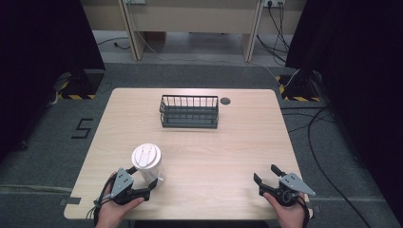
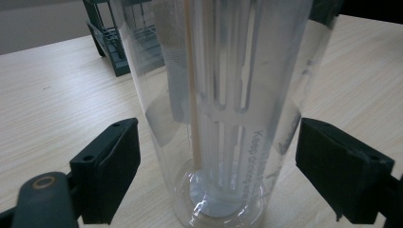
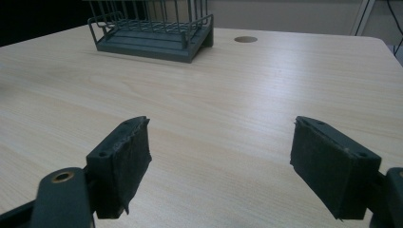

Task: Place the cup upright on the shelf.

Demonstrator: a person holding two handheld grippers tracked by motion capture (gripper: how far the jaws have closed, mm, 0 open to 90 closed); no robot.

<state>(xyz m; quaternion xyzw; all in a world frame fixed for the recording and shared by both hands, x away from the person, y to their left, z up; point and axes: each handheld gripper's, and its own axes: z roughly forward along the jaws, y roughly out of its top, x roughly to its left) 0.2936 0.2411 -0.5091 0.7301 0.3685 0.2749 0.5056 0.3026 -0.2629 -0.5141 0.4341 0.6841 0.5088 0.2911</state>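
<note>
The clear tumbler (image 1: 149,166) with its white lid stands upright on the wooden table (image 1: 218,152), in the lower left of the high view, close to the near edge. In the left gripper view its see-through wall (image 2: 223,104) takes up the middle of the frame, with faint printed lettering low on its side, a pale straw-like stem running down inside, and its round base planted on the tabletop. The left gripper (image 1: 143,183) sits just at the tumbler, its jaws spread wide to either side of the lower body; in its own view there is a visible gap between each black pad and the plastic, so nothing is clamped. A hand (image 1: 114,209) holds that gripper from the bottom edge of the high view. Well apart, in the lower right of the high view, the right gripper (image 1: 266,174) is held by the other hand (image 1: 290,213), its jaws also parted with only bare wood between them. Farther back, in the upper middle of the high view, a dark wire basket (image 1: 189,111) stands on the table, and just to its right is a small round hole (image 1: 225,100) in the tabletop.
</note>
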